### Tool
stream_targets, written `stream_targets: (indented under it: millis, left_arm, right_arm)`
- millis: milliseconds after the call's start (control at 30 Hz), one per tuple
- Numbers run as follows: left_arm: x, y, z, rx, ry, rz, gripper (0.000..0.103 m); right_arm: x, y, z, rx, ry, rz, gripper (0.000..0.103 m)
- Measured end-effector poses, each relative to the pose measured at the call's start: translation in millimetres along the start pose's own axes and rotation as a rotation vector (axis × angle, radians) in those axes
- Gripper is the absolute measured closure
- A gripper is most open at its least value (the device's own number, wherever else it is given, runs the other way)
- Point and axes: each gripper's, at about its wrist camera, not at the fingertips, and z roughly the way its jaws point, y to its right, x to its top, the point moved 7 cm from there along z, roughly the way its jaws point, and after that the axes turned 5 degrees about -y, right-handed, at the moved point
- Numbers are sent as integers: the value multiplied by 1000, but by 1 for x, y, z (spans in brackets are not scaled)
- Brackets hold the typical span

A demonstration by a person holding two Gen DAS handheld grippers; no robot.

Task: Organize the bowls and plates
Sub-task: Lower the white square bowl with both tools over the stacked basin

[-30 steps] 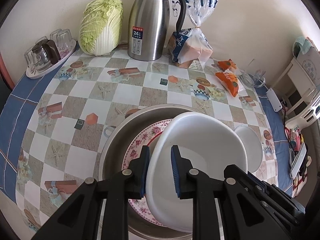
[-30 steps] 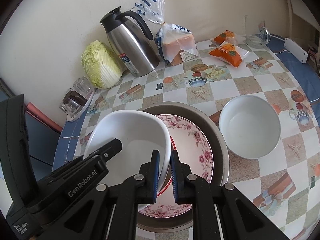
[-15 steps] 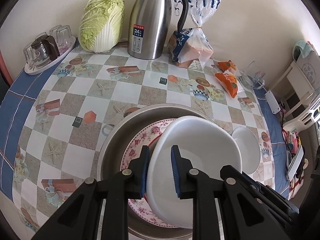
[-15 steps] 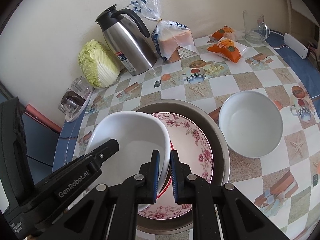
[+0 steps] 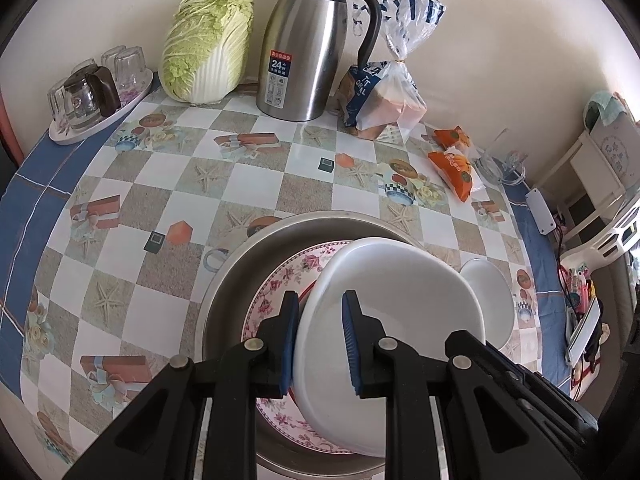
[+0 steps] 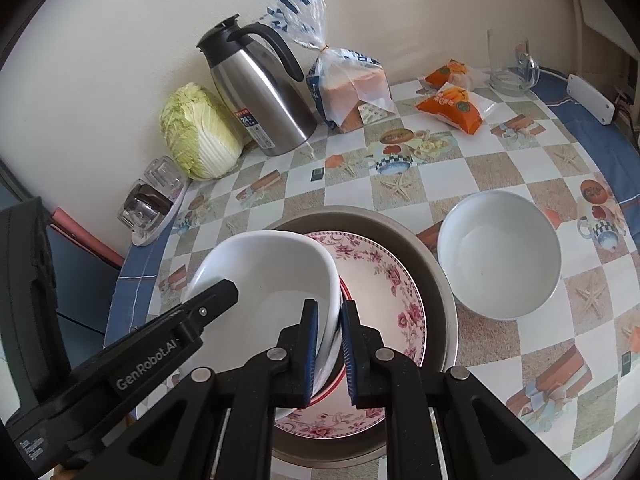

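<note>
A smooth white bowl (image 5: 404, 300), glossy and somewhat oval through the lens, is held tilted above a round metal basin (image 5: 236, 280) of dull brushed steel. Both grippers pinch its rim. The left gripper (image 5: 320, 344) has its ribbed blue pads on the two sides of the bowl's wall at about 7 o'clock of the bowl in the left wrist view, one pad outside and one inside. The right gripper (image 6: 329, 350) has its jaws almost together, and the thin rim of the bowl (image 6: 272, 276) stands between them, at about 5 o'clock of the bowl in the right wrist view. The fingers of both are black hard plastic.

Under the bowl, inside the basin, lies a flat round plate (image 6: 384, 280) with pink flower print on a pale ground; a red-edged rim shows just under the bowl. A second white bowl (image 6: 498, 256), deep and round, stands upright on the tablecloth (image 6: 460, 168) at 3 o'clock of the basin, just beside it. The cloth is shiny, with beige and white squares and a blue border.

At 12 o'clock, along the wall, stand a steel thermos jug (image 5: 308, 44) with black handle, a wrinkled napa cabbage (image 5: 208, 44) and a clear plastic bag of bread (image 5: 384, 96). Two orange snack packets (image 6: 452, 104) and a glass mug (image 6: 512, 60) lie toward 1 o'clock.
</note>
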Motion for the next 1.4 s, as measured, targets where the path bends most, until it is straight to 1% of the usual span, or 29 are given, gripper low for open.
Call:
stream_targets:
  millis: [167,400,600,667,833,1033,1167,1400]
  left_arm:
    - [-2,1,4,9,-17,6,82]
    - [-2,2,4,-2,-23,13,78]
    - [-3,1,4,5,-26,20,76]
    - [-2,0,3,-12,-28,16,76]
    - [2,-8,-5,-36,-6,-17,76]
    - [2,-7,-6,-87,-16,-29,76]
    - [1,-4,-4,-69,-18,-13,75]
    - [0,-3,-4,-73,-19,-11,74]
  right_arm:
    - [0,1,1,2,-5,6,88]
    - [1,3,-2,5,4,6,88]
    - [3,3,-3,14,11,9,88]
    - [2,3,-4,18,13,10,88]
    - [3,5,-5,28,16,13,88]
    - [2,2,-6,24,12,-2,88]
    - [2,-1,-8,26,17,-11,88]
    - [2,0,-8,31,16,-7,88]
